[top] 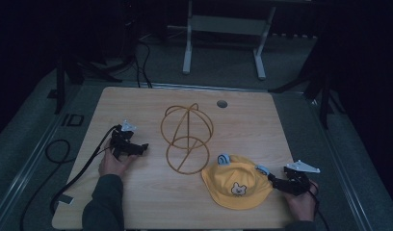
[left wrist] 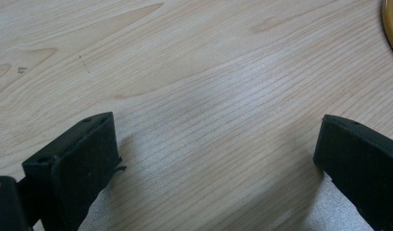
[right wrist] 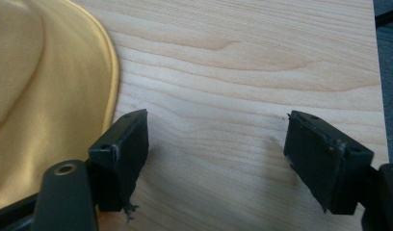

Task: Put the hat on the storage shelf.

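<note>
High view is showing you sitting at the pale wooden table (top: pixel 137 202) with a black two-jaw gripper in each hand. Your left gripper (top: pixel 137 149) is resting on the table's left side, pointing toward the golden wire hat stand (top: pixel 187 137), which is standing upright near the middle of the table, well apart from both grippers. Your right gripper (top: pixel 277 182) is lying at the near right corner, just beside the brim of the yellow cloth sun hat with a bear face and small blue ears (top: pixel 238 182). That hat is lying crown up on the table, in front of the stand and slightly to its right, its brim close to the stand's ring-shaped base.

Left gripper view is showing your left gripper (left wrist: pixel 216 139) with its jaws standing wide apart over bare wood, nothing between them; a curved piece of the wire stand (left wrist: pixel 390 29) is peeking in at the top right corner.

Right gripper view is showing your right gripper (right wrist: pixel 216 137) with its jaws spread wide as well, gripping nothing, with bare wood between them. The yellow hat's brim (right wrist: pixel 45 91) is lying just outside one jaw, so close that you cannot tell whether they are touching.
</note>
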Demonstrator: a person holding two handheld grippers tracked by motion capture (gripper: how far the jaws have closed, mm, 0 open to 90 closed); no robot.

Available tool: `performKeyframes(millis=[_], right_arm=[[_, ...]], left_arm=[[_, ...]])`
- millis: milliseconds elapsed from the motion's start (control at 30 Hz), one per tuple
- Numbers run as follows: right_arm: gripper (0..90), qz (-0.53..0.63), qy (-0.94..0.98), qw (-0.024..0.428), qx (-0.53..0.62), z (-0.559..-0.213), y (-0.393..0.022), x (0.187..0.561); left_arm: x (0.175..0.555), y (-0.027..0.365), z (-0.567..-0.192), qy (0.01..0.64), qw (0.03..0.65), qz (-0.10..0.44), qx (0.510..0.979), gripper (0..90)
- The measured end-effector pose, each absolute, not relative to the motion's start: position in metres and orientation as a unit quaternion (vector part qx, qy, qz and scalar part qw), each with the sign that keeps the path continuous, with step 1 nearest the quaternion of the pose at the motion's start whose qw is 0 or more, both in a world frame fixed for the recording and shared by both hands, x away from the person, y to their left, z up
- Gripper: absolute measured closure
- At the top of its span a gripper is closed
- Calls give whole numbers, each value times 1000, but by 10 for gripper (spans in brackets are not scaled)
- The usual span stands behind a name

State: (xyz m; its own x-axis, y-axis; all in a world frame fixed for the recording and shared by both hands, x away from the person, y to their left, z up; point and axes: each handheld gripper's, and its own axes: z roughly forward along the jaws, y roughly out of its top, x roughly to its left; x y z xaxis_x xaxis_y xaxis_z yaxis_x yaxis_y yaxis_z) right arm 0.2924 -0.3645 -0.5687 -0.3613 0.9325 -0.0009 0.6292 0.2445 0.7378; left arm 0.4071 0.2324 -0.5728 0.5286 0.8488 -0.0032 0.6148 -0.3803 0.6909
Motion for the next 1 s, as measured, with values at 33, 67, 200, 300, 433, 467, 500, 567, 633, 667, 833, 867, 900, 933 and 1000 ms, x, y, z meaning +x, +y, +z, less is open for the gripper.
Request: performKeyframes(millis=[33, 67, 200, 300, 433, 467, 500, 567, 633, 667, 833, 867, 900, 933, 1000], right_arm=[[263, 332, 755, 228, 517, -569, -365, 292], [274, 331, 756, 228, 516, -568, -364, 292], [335, 323, 759, 224, 520, -565, -361, 293], [383, 313, 768, 216, 516, -562, -358, 294], [391, 286, 789, 228, 494, -556, -352, 296], [390, 279, 795, 230, 487, -554, -351, 296], [390, 273, 801, 232, 480, -553, -350, 296], [390, 260, 811, 234, 469, -550, -350, 296], [390, 256, 817, 233, 462, -545, -352, 295], [392, 258, 819, 229, 458, -543, -353, 295], [412, 249, 835, 220, 438, -533, -356, 296], [414, 246, 842, 215, 430, -528, -357, 297], [414, 244, 845, 212, 426, -526, -358, 297], [415, 244, 848, 208, 421, -524, -358, 297], [416, 246, 854, 199, 413, -519, -359, 298]], left_arm=[[407, 232, -573, 451, 326, 179, 811, 17], [407, 232, -573, 451, 327, 179, 811, 17], [408, 232, -573, 452, 327, 180, 810, 18], [408, 232, -573, 452, 327, 180, 810, 19], [408, 232, -573, 453, 327, 180, 810, 21], [408, 232, -573, 453, 327, 180, 810, 21], [408, 232, -573, 453, 327, 180, 810, 21], [408, 232, -573, 453, 327, 180, 810, 21], [407, 232, -573, 453, 326, 180, 810, 21], [407, 232, -573, 453, 326, 181, 810, 22], [407, 232, -573, 454, 326, 181, 809, 22], [407, 232, -573, 454, 326, 181, 809, 21], [407, 232, -573, 453, 326, 181, 810, 21], [407, 232, -573, 453, 326, 181, 810, 22], [407, 232, -573, 453, 325, 181, 810, 21]])
